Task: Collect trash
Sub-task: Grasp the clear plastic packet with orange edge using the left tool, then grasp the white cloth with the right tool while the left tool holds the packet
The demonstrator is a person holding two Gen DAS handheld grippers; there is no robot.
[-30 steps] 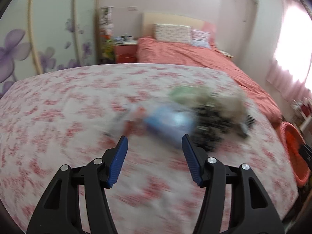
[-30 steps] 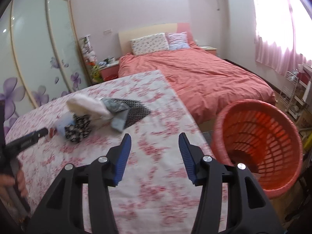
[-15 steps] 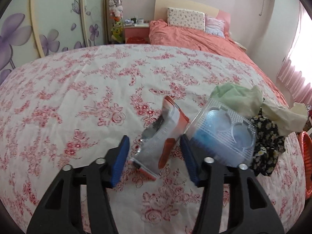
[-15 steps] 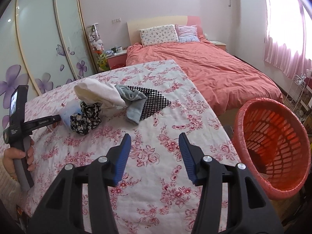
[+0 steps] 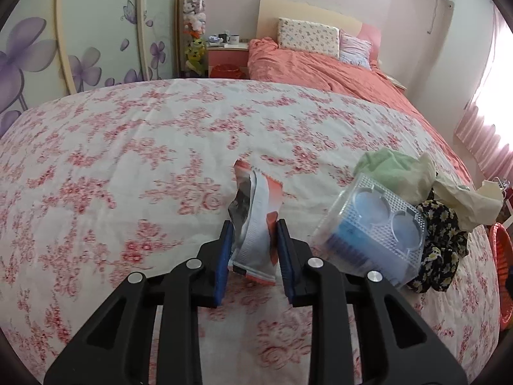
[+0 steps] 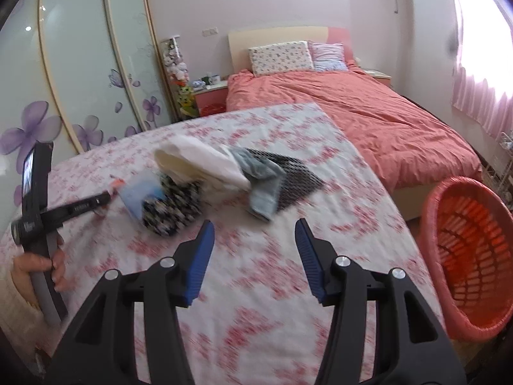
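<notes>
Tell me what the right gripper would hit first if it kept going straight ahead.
Judging by its own view, the open right gripper points at the folded grey-blue cloth lying on the black mesh mat. It would probably meet the cloth first, though depth is unclear.

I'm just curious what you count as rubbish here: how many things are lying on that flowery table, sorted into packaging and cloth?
Packaging: 2 (snack wrapper, clear plastic box)
Cloth pieces: at least 5 (cream cloth, green cloth, black floral cloth, grey-blue cloth, black mesh piece)
Total: at least 7; the heap may hide more.
</notes>
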